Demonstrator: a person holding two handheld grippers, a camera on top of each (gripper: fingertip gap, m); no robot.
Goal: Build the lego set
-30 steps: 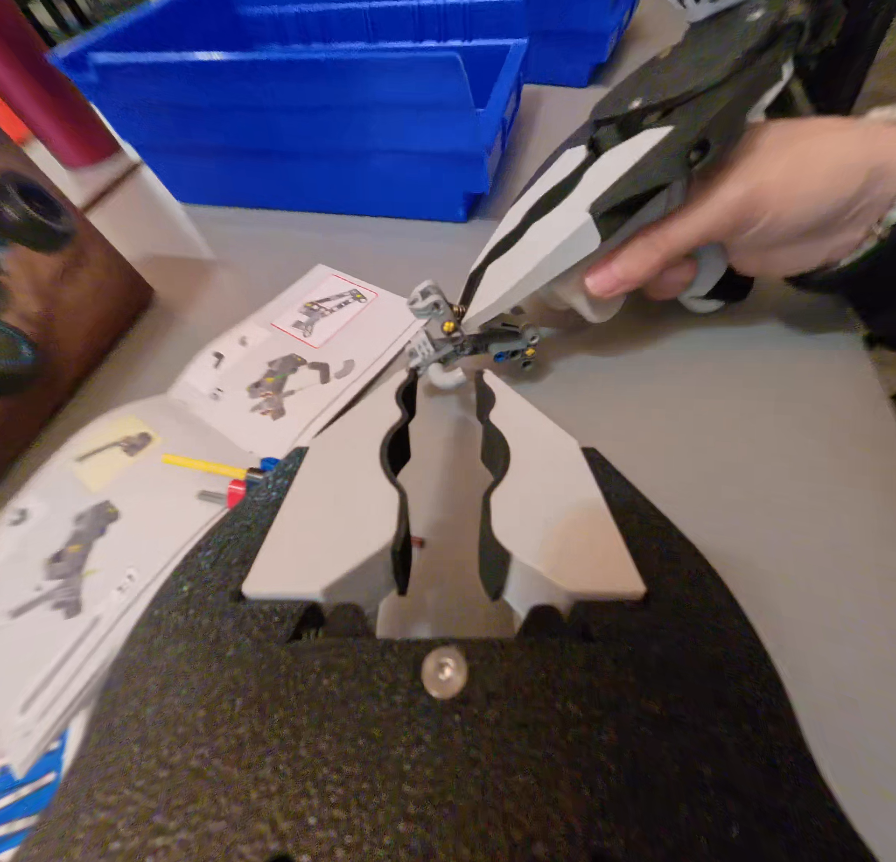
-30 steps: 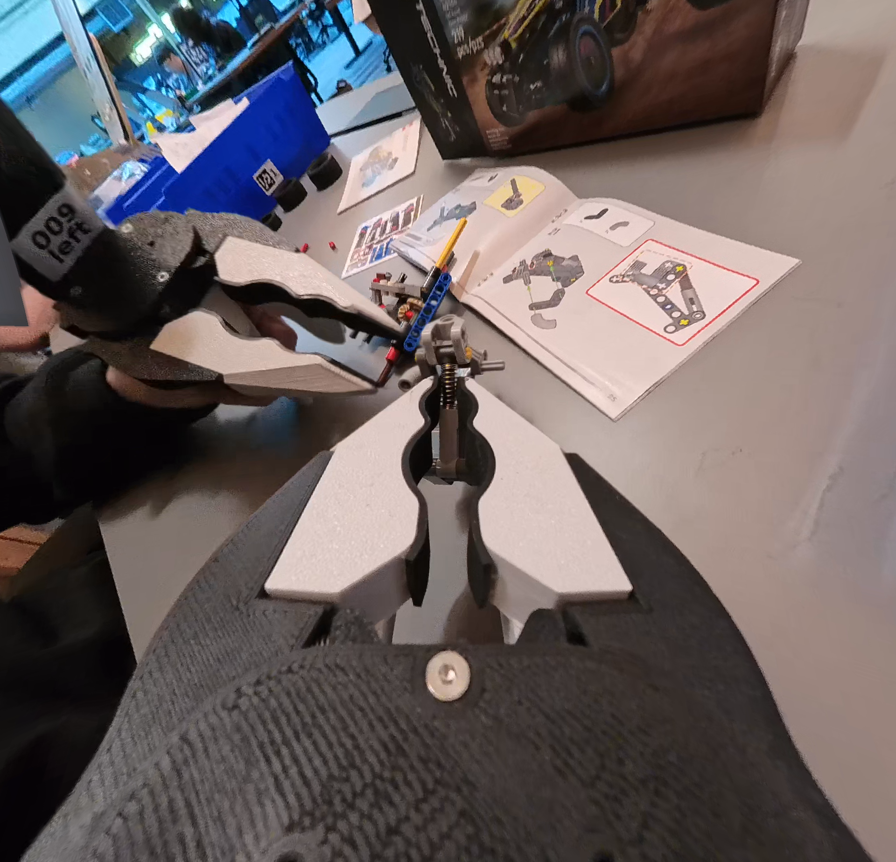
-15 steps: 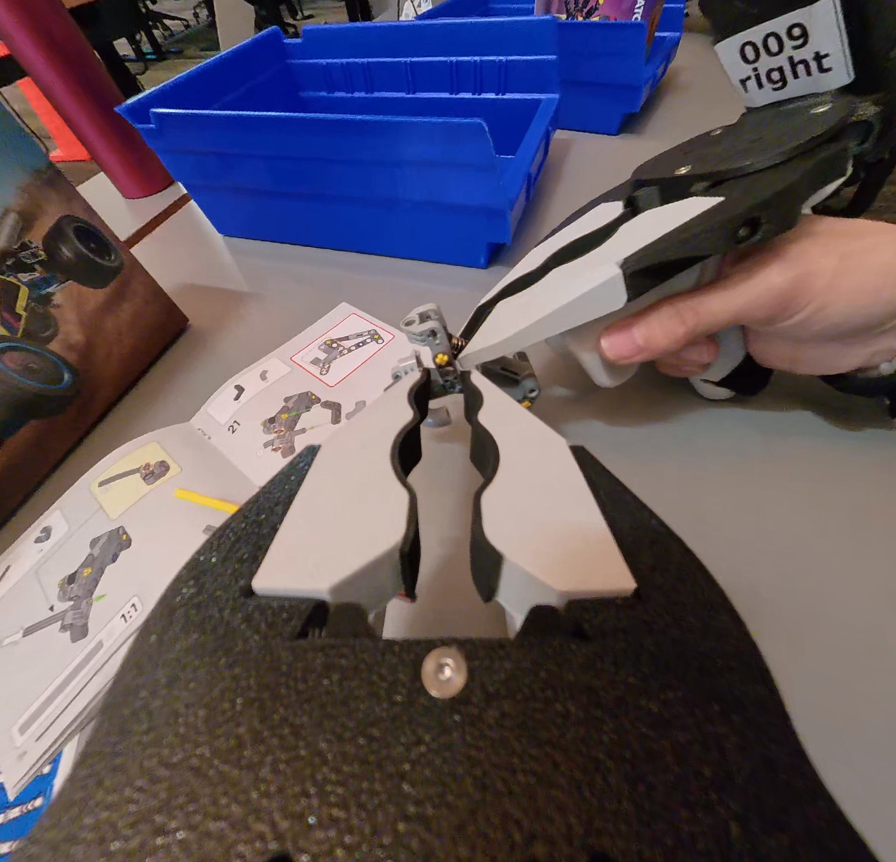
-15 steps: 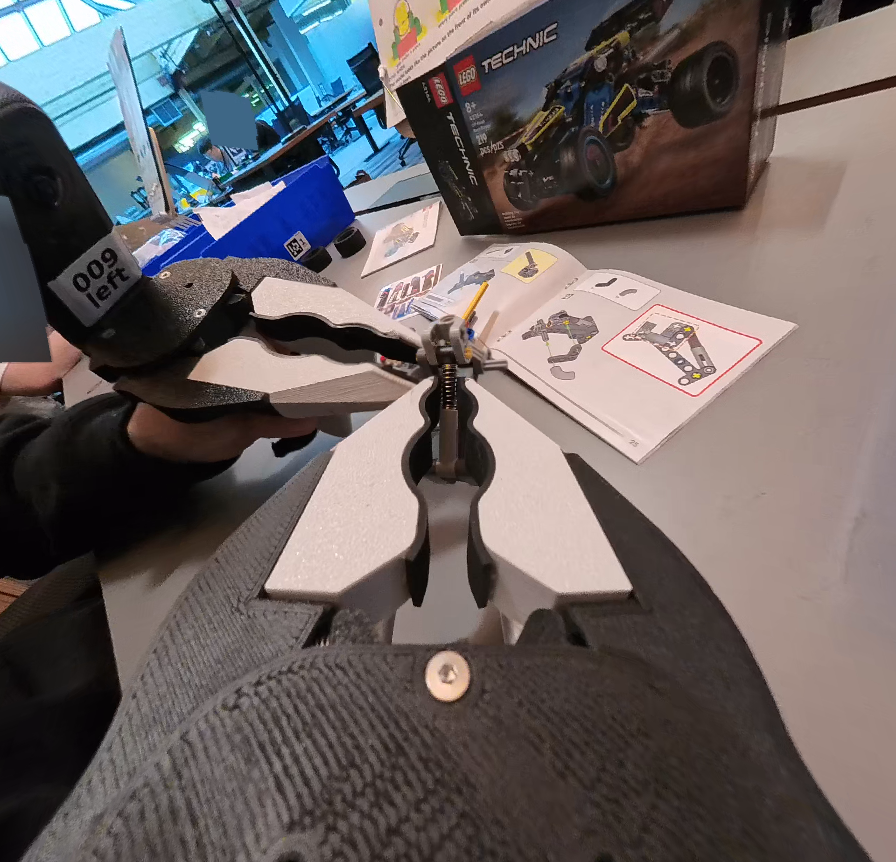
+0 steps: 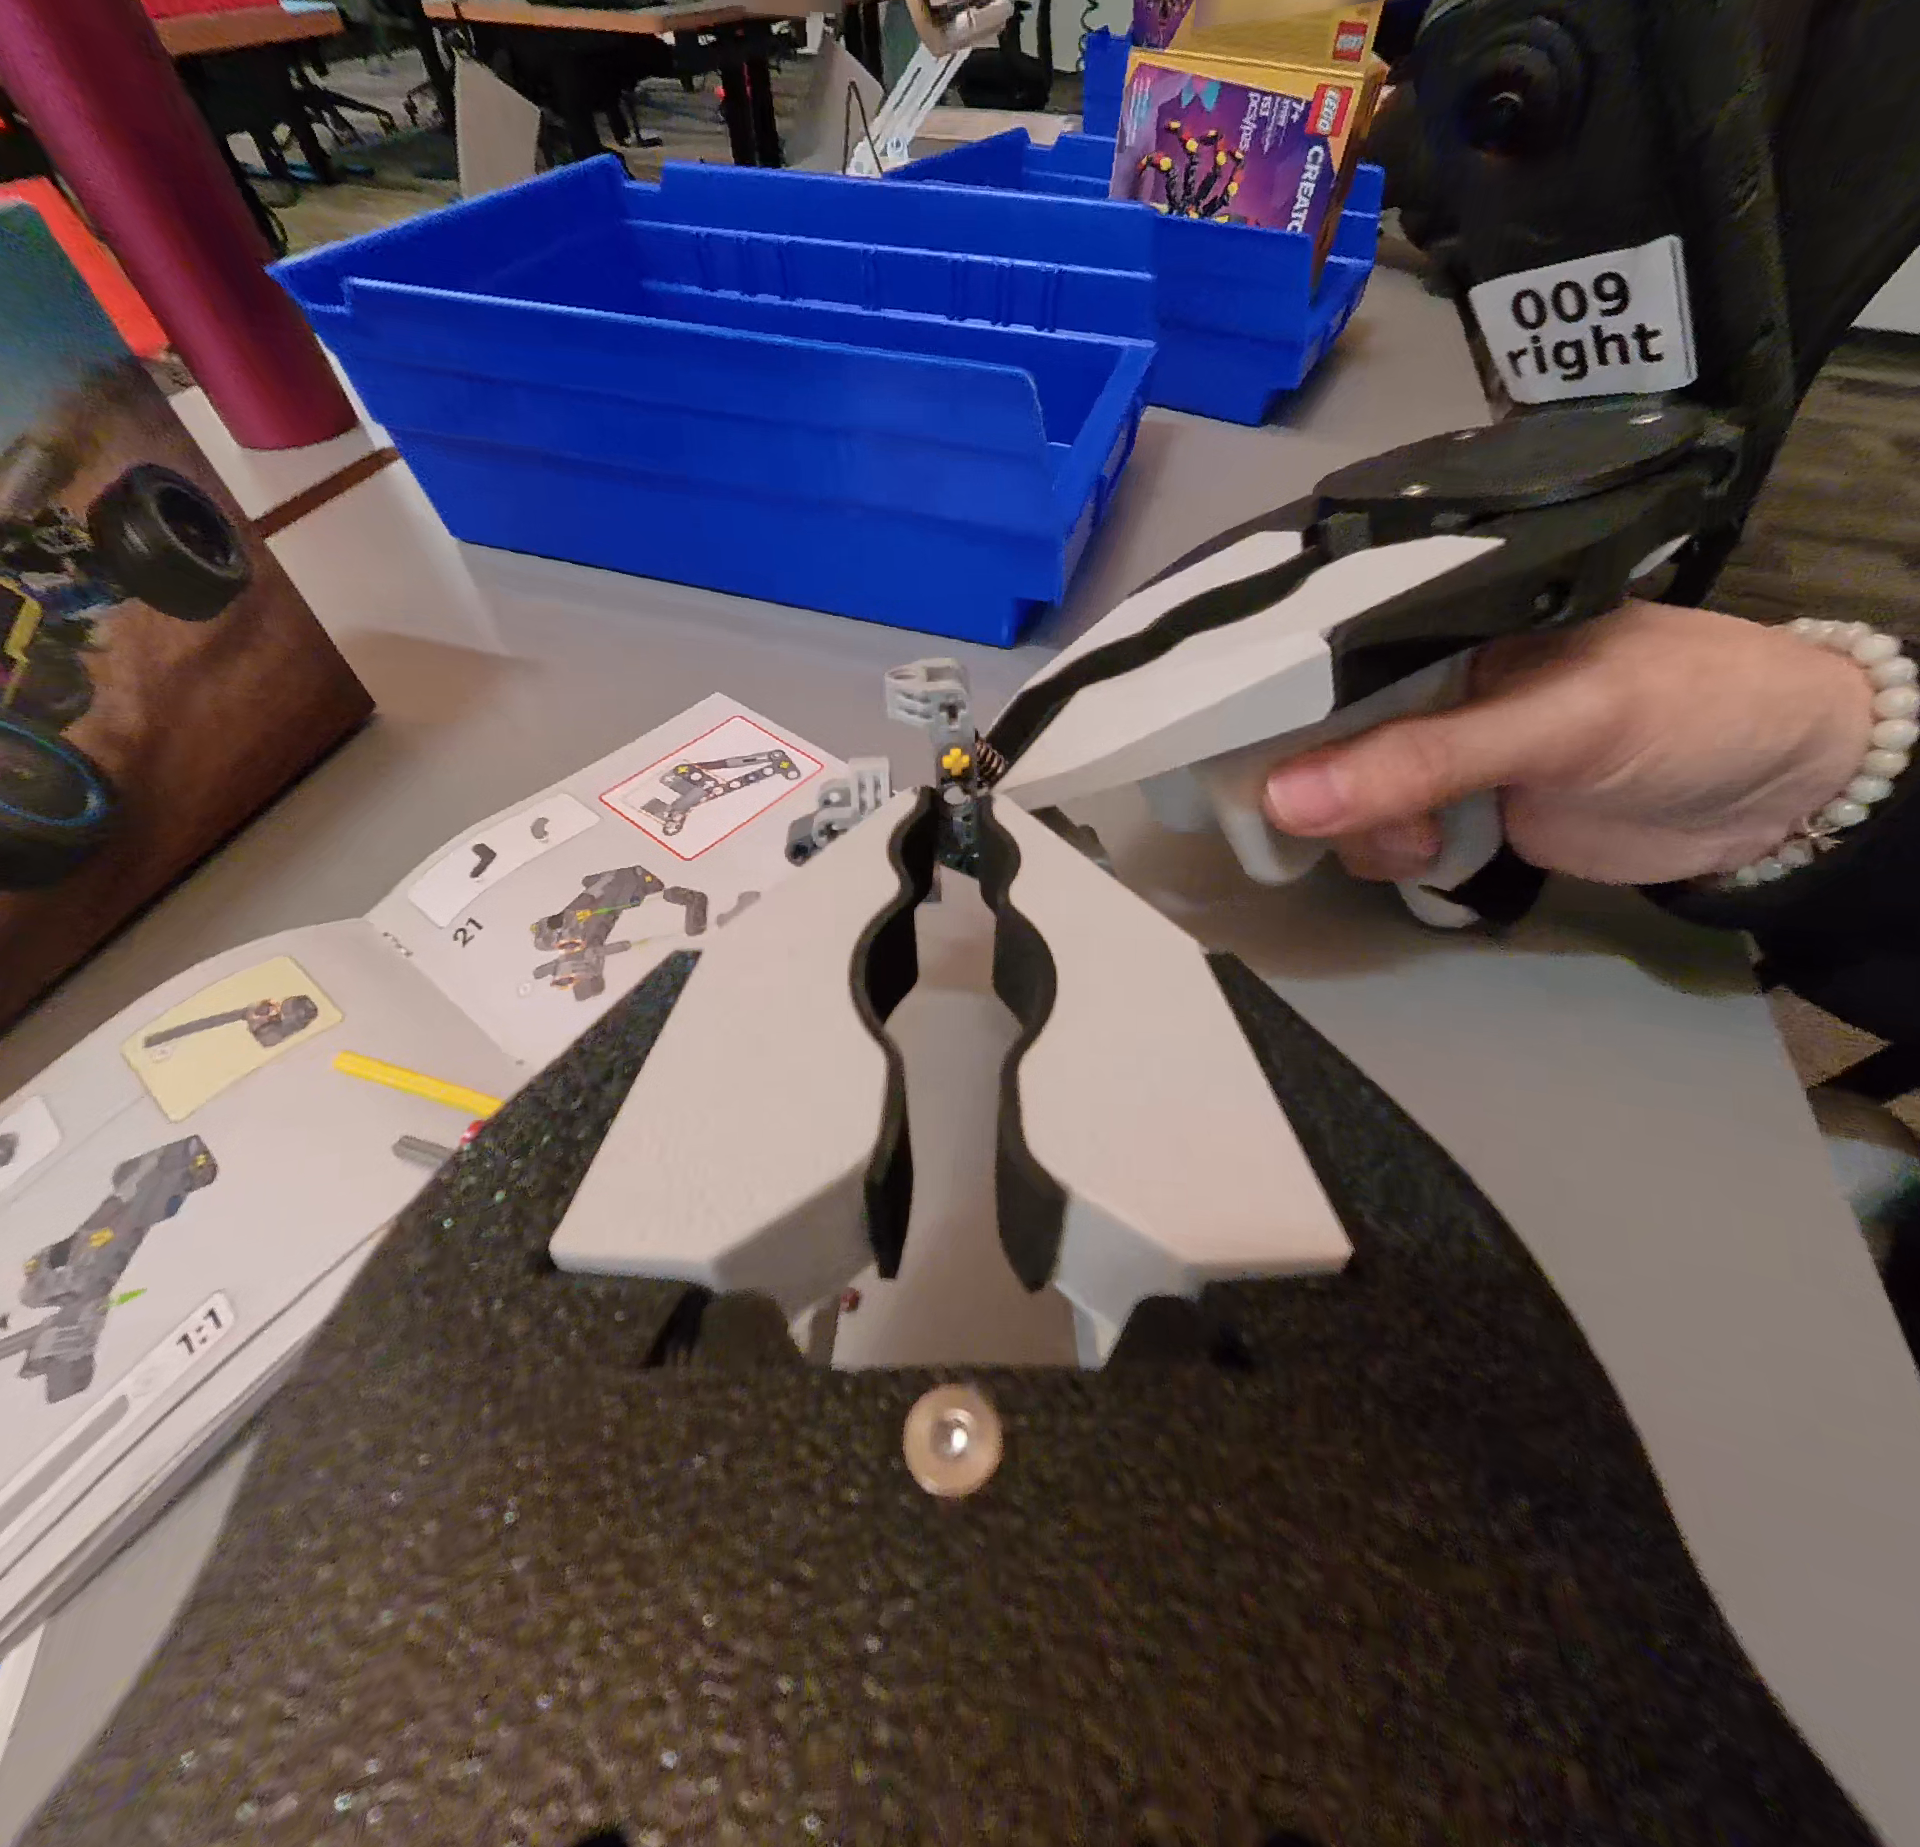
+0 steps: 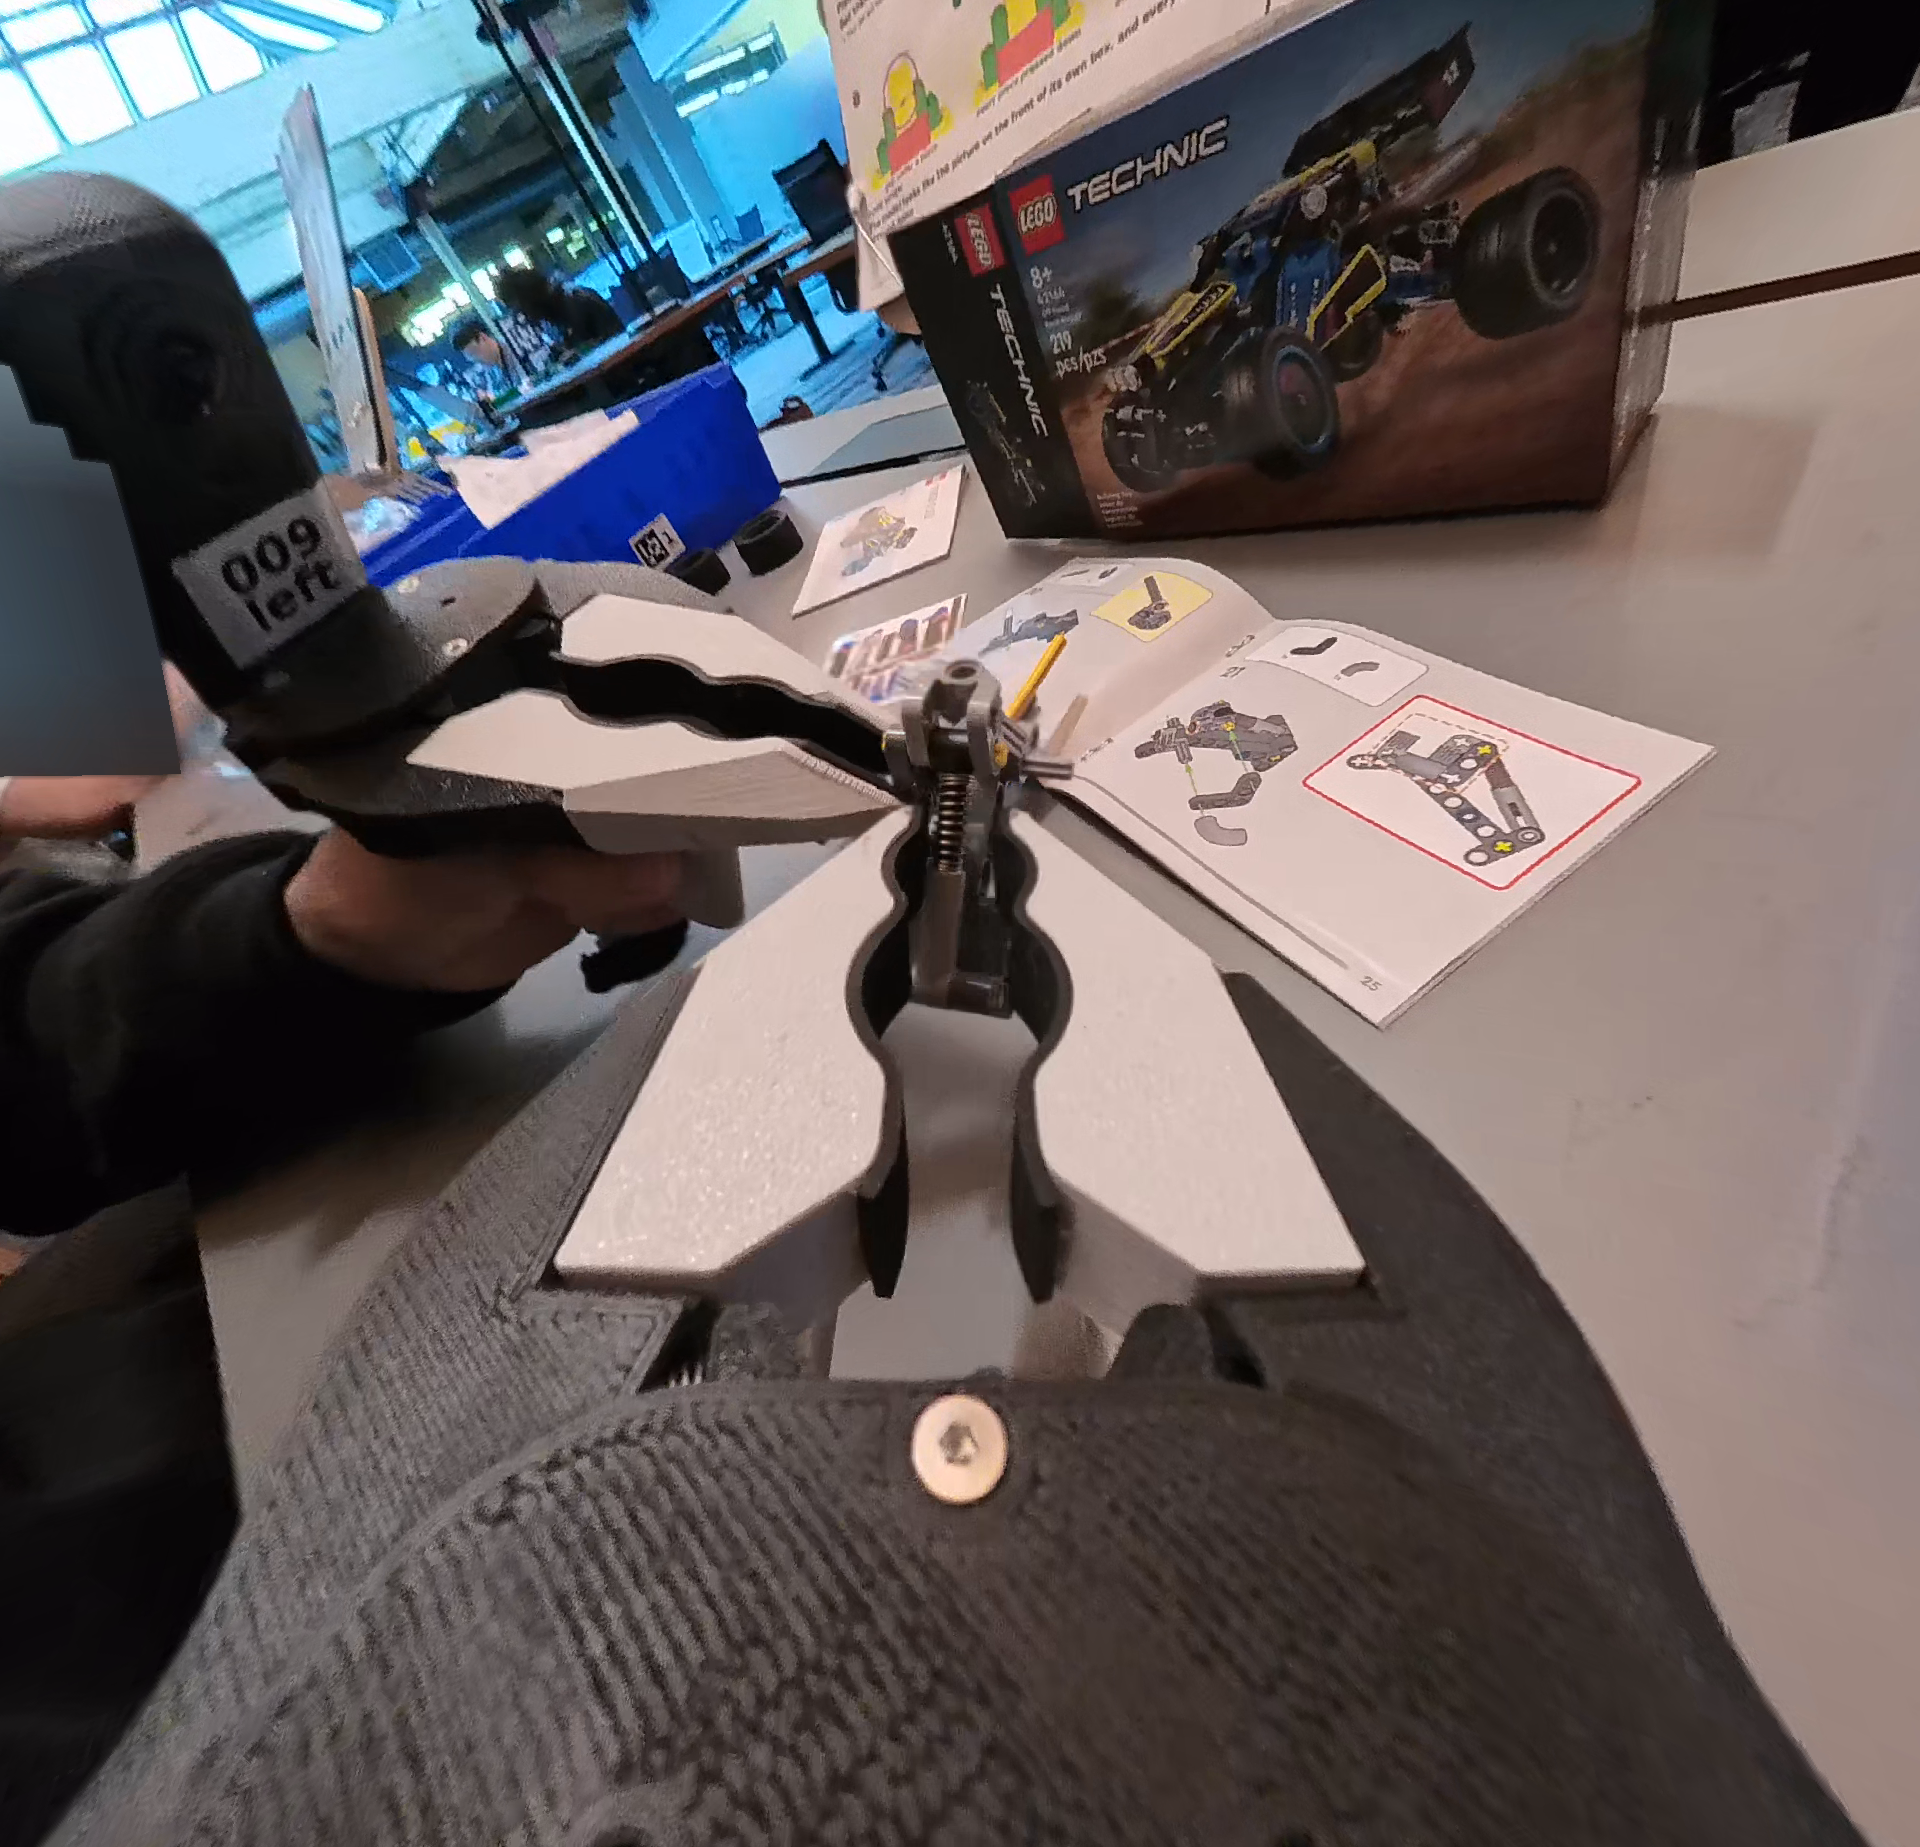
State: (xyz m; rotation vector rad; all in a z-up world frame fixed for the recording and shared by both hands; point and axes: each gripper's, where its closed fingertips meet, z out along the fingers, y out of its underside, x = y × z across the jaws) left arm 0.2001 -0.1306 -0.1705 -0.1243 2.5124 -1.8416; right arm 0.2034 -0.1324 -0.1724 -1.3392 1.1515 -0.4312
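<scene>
A small grey Lego assembly (image 5: pixel 928 698) with a spring shock absorber (image 6: pixel 951 810) and a yellow pin is held above the grey table between both grippers. My left gripper (image 5: pixel 951 815) is shut on its lower dark end. It also shows in the right wrist view (image 6: pixel 883 758), coming in from the left. My right gripper (image 6: pixel 958 841) is shut on the shock absorber, which stands upright between its fingers. In the left wrist view it (image 5: pixel 1003 758) reaches in from the right, with its tip at the spring.
An open instruction booklet (image 6: pixel 1351 789) lies on the table (image 6: pixel 1662 1070) under the assembly, with a yellow axle (image 5: pixel 416 1080) on it. The Lego box (image 6: pixel 1299 322) stands behind it. Blue bins (image 5: pixel 727 395) stand at the back. Two black tyres (image 6: pixel 769 540) and leaflets lie farther off. Only a small space, under 4 cm, lies between the two pairs of fingers.
My left gripper has closed its jaws onto the assembly that the right gripper holds. Both grippers have risen with it and tilted up, away from the table.
</scene>
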